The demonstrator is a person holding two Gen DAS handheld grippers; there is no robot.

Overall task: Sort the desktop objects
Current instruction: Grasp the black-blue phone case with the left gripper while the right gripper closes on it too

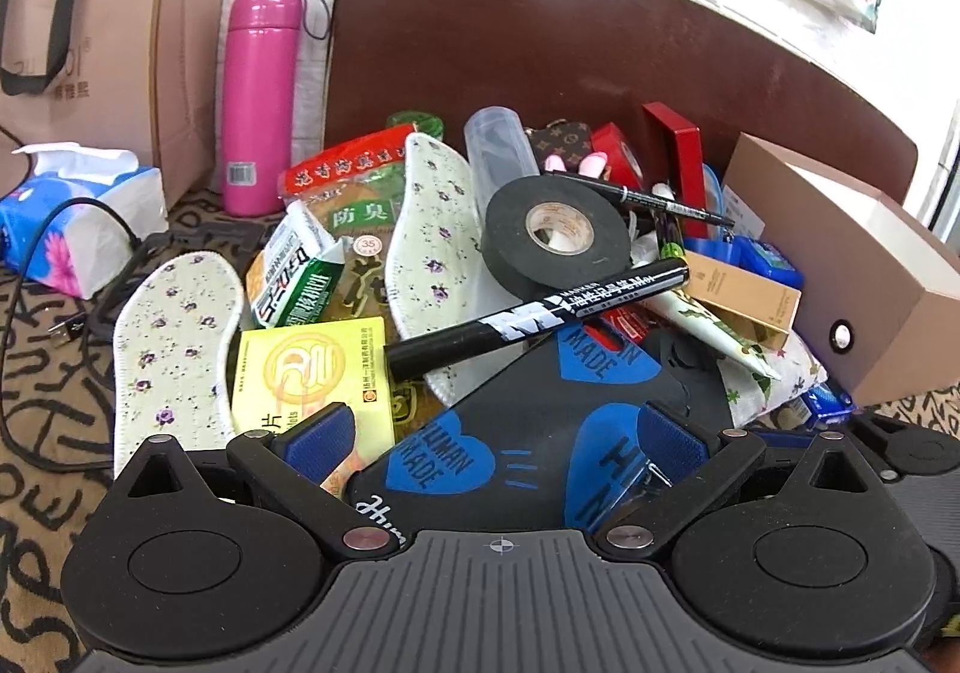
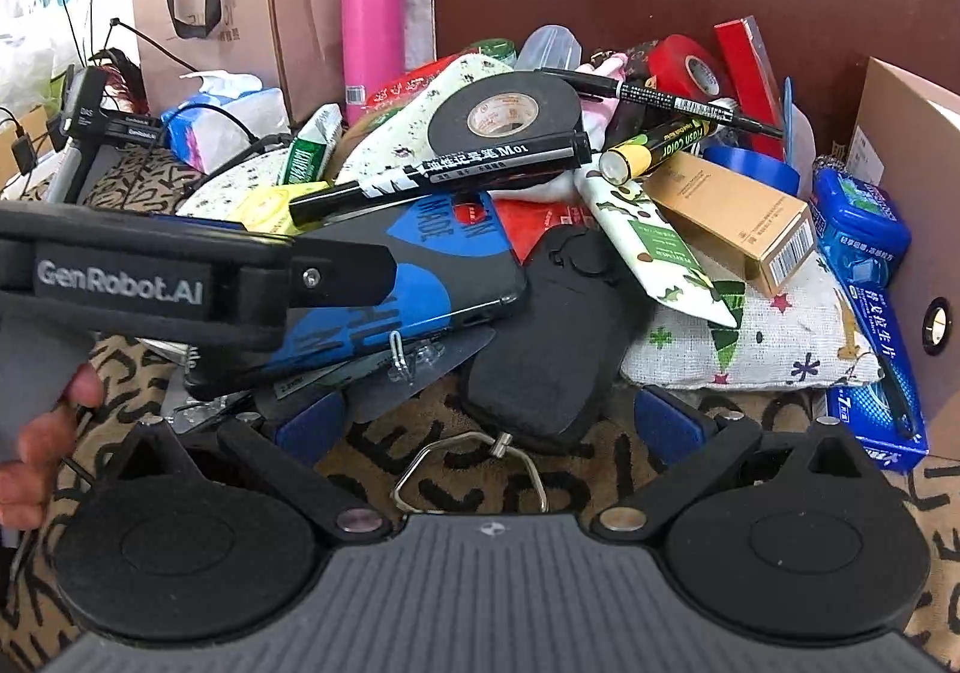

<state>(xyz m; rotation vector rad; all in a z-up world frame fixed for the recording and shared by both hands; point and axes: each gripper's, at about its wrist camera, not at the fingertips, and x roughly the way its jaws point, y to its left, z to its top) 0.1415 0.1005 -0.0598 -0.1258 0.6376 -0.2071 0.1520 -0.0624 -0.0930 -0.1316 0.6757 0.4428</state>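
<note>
A heap of desk objects lies against a brown board. My left gripper is open over a black phone case with blue hearts; its fingers straddle the case. A black marker rests on a black tape roll, beside floral insoles and a yellow pill box. My right gripper is open and empty above a black pouch and a metal clip. The left gripper body shows in the right wrist view, over the phone case.
A pink flask, a paper bag and a tissue pack stand at the left. A cardboard box is at the right. A printed cloth pouch, a gold carton and blue boxes lie at the right.
</note>
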